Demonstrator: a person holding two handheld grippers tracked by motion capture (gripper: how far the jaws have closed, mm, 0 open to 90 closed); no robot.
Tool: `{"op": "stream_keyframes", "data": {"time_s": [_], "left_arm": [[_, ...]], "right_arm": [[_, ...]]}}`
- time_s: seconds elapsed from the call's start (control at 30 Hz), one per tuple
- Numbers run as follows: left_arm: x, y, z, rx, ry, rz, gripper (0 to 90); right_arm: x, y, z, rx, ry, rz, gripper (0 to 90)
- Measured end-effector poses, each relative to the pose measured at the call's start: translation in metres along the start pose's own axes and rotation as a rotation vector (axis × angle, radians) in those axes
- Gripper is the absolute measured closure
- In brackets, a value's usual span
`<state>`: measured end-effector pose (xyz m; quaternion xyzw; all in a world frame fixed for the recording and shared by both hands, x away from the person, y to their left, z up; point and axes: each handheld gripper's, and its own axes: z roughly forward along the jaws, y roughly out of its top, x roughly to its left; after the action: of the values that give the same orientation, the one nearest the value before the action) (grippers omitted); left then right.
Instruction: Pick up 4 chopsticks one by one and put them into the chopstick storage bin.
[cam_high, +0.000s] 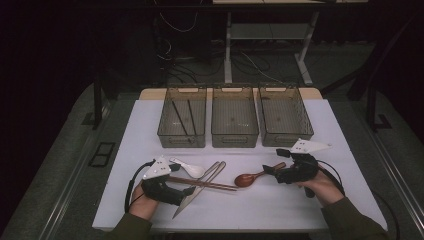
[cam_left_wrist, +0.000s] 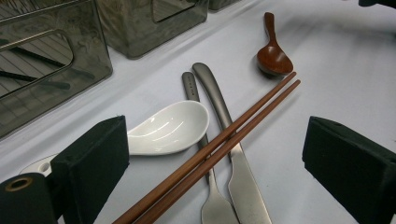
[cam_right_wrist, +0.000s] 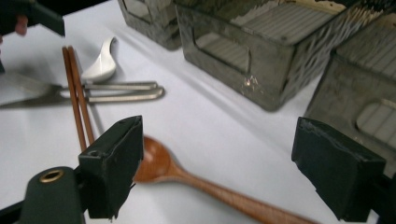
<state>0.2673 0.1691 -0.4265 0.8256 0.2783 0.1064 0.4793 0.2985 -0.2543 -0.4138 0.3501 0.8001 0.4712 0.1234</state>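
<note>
No readable writing. Left gripper (cam_left_wrist: 215, 154) low, jaws wide, brown chopsticks (cam_left_wrist: 219, 147) between them. Right gripper (cam_right_wrist: 217, 168) low, jaws wide, wooden spoon (cam_right_wrist: 187, 179) between them, bowl by one finger (cam_right_wrist: 114, 163).

Brown chopsticks (cam_left_wrist: 219, 149) crossing knife (cam_left_wrist: 233, 158), white spoon (cam_left_wrist: 168, 128) beside, jaws apart

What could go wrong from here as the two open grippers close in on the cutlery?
The brown chopsticks lie across the knife and fork and beside the white spoon. If the left gripper closes there, it may catch or drag several pieces.

The right gripper straddles the wooden spoon near its bowl; gripped there, the long handle might tip or swing.
</note>
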Motion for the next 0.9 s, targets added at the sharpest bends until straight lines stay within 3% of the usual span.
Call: {"op": "stream_keyframes", "data": {"time_s": [0.33, 0.73, 0.9], "left_arm": [[0.001, 0.000, -0.002, -0.009, 0.007, -0.005, 6.0], [0.001, 0.003, -0.002, 0.003, 0.078, -0.023, 5.8], [0.003, 0.007, -0.005, 0.003, 0.075, -0.031, 5.9]], "right_arm": [[-0.001, -0.023, -0.016, 0.015, -0.010, 0.002, 16.6], [-0.006, -0.048, -0.034, 0.045, -0.039, 0.015, 16.6], [-0.005, -0.050, -0.036, 0.049, -0.035, 0.017, 16.6]]}}
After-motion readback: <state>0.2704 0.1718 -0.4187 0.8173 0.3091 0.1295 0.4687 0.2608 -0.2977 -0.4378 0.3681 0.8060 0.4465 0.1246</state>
